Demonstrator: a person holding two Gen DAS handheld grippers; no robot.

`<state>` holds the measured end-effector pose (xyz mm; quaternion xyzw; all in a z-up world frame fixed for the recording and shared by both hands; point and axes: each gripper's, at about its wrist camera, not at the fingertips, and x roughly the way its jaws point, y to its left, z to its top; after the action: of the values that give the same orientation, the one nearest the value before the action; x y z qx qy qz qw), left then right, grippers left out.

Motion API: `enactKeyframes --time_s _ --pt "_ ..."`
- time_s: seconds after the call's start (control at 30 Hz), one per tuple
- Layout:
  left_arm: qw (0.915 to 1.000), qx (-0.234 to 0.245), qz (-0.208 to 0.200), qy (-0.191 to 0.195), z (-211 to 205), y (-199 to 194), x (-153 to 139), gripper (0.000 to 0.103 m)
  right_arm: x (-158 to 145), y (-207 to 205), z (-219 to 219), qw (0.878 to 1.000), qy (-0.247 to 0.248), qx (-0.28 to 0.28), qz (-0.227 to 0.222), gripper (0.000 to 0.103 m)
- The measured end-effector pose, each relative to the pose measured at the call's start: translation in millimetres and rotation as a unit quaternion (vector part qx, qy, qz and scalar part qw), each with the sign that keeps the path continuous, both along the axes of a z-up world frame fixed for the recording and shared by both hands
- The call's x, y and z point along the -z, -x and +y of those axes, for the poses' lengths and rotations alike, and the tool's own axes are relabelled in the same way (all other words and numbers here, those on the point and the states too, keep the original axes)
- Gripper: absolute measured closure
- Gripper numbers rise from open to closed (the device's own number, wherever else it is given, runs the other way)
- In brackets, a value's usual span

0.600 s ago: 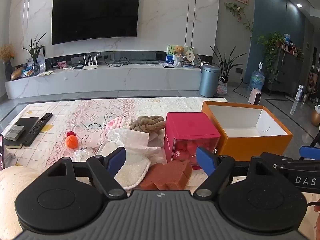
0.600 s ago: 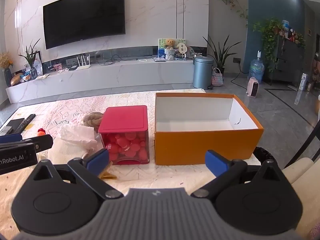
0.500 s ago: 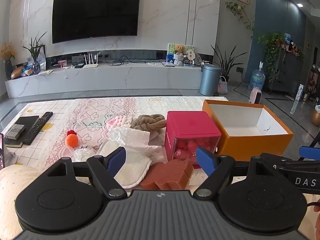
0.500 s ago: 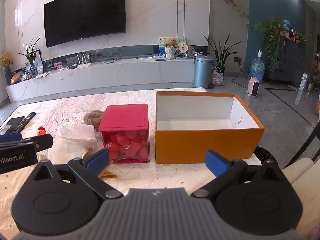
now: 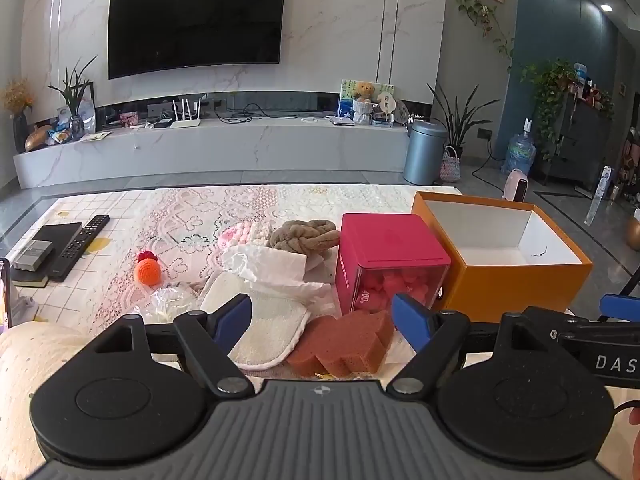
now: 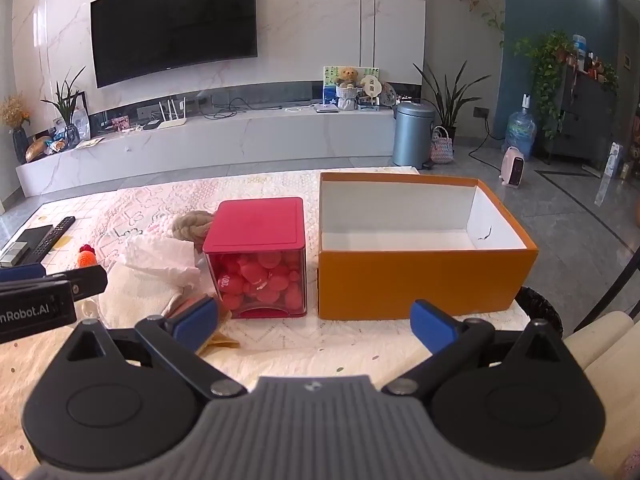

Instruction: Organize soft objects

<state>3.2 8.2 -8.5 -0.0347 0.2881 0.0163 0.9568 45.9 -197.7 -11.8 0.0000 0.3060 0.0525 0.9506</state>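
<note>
Soft things lie in a heap on the lace tablecloth: a red-brown sponge [image 5: 344, 343], a cream towel pad [image 5: 267, 326], white tissue [image 5: 276, 266], a brown knotted plush [image 5: 306, 233], a pink and white knit piece [image 5: 242, 235] and an orange crochet ball [image 5: 149, 270]. My left gripper [image 5: 322, 322] hovers open just in front of the sponge and pad, with nothing held. An empty orange box [image 6: 420, 284] stands at the right, a red-lidded cube of pink balls [image 6: 260, 264] beside it. My right gripper [image 6: 316, 322] hangs open before the gap between cube and box.
A remote [image 5: 78, 244] and a dark book with a small grey box [image 5: 34, 254] lie at the table's left edge. A crumpled clear plastic bag [image 5: 170, 304] sits left of the pad. Beyond the table are a TV wall, a bin [image 5: 424, 152] and plants.
Both views have shifted very slightly; the heap and boxes sit a touch lower in the left wrist view. Nothing was taken hold of or moved on the table.
</note>
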Motion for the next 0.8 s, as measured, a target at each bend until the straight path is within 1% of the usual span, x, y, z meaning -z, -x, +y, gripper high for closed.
enactKeyframes --time_s 0.8 --pt "0.9998 0.003 0.019 -0.003 -2.4 -2.0 8.7 0.009 10.5 -6.3 -3.4 1.000 -0.015 0.011 0.017 0.003"
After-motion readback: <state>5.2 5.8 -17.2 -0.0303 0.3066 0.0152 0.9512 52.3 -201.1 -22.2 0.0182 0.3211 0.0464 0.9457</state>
